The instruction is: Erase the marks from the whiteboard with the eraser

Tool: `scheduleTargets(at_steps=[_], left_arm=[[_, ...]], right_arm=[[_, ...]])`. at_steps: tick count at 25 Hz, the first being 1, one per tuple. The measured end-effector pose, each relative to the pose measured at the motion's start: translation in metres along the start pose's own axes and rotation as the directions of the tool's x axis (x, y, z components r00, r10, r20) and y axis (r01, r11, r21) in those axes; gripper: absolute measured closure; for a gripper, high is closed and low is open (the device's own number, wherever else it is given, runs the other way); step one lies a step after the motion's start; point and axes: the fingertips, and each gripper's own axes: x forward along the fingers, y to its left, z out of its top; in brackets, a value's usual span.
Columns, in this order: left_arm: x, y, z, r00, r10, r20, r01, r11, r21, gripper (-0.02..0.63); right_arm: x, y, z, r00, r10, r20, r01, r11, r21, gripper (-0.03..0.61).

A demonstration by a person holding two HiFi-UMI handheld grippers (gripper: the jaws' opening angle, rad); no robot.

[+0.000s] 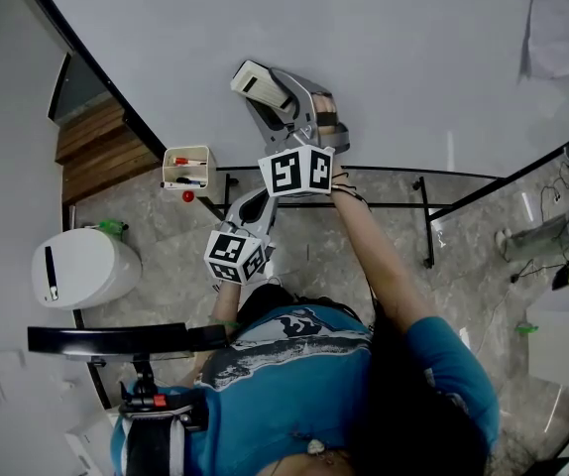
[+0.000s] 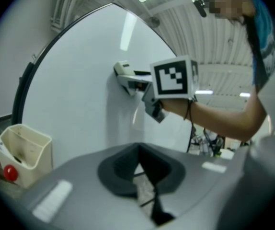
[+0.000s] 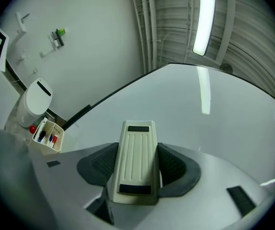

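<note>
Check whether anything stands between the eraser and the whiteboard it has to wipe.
Nothing visible does. The right tool is shut on the eraser, whose far end looks pressed to the whiteboard. The marker holder hangs at the board's edge, well to the side.

It looks like an office or lab workroom. A large whiteboard (image 1: 384, 48) stands on a black frame (image 1: 384, 204) with a marker holder (image 1: 186, 167) at its left edge. The floor (image 1: 463, 266) is stone-patterned, a tube light (image 3: 202, 25) hangs from the ribbed ceiling (image 3: 171, 28), and cables (image 1: 562, 181) trail at the right.
</note>
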Motion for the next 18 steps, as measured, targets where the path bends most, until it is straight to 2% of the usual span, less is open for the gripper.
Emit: scheduleTargets(at_steps=[5,10,14,18], left_arm=[[-0.005,-0.01,0.01,1.0,-0.018,0.004,0.018,1.0,0.003,0.61],[0.005,-0.016,0.003,0.999,-0.045,-0.011,0.045,0.999,0.003,0.611],[0.011,-0.026,0.003,0.997,-0.069,-0.019,0.069,0.998,0.003,0.611],[0.016,-0.037,0.004,0.996,-0.089,-0.026,0.09,0.996,0.006,0.611]], right_arm=[[-0.016,-0.037,0.014,0.999,-0.045,0.004,0.045,0.998,0.038,0.316],[-0.034,-0.091,0.005,0.992,-0.122,0.001,0.122,0.988,0.096,0.316],[-0.056,-0.153,0.002,0.974,-0.222,0.044,0.213,0.964,0.161,0.316],[-0.084,-0.215,-0.009,0.955,-0.297,0.027,0.283,0.93,0.234,0.316]])
